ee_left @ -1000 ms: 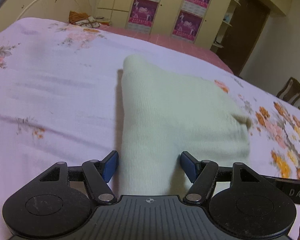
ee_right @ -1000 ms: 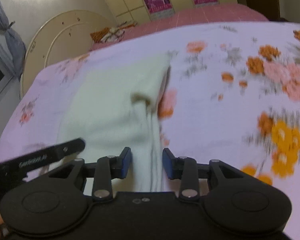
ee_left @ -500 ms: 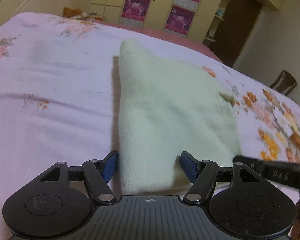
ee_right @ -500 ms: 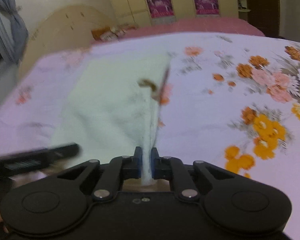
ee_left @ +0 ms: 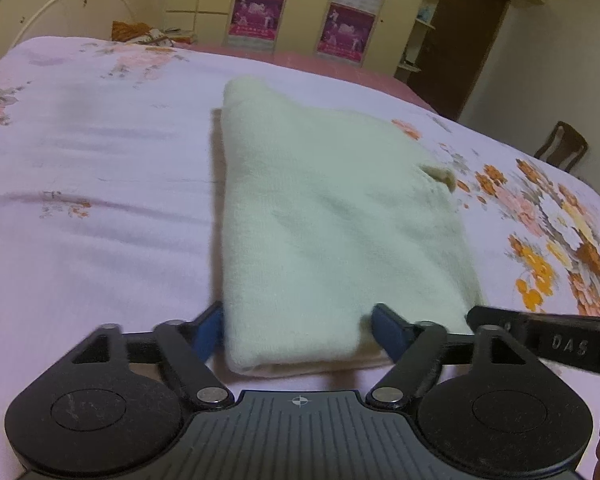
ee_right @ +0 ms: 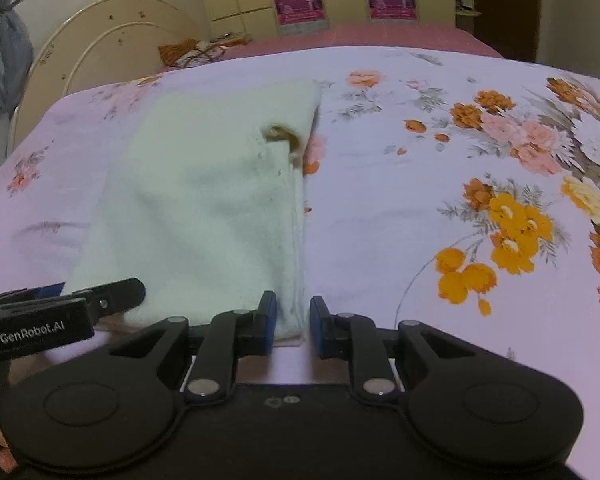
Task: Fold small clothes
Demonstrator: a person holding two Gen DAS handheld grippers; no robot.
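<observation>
Garment [ee_left: 332,216], pale, soft and limp, lies folded on the bedspread [ee_left: 100,184] directly ahead of both tongs. Left gripper [ee_left: 298,330] opening, straddling the near hem; right gripper [ee_right: 292,322] opening, near-right corner loose between pads. Best gripped at near corners.

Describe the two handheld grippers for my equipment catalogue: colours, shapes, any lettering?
Both the left gripper and right gripper have matte black bodies with two round discs, angled linkage arms with silver pivot pins, and blue pads on the jaws. The left body is ribbed with a small crosshair mark. White lettering on the left gripper's side reads GenRobot.AI; the right's shows DAS.
</observation>
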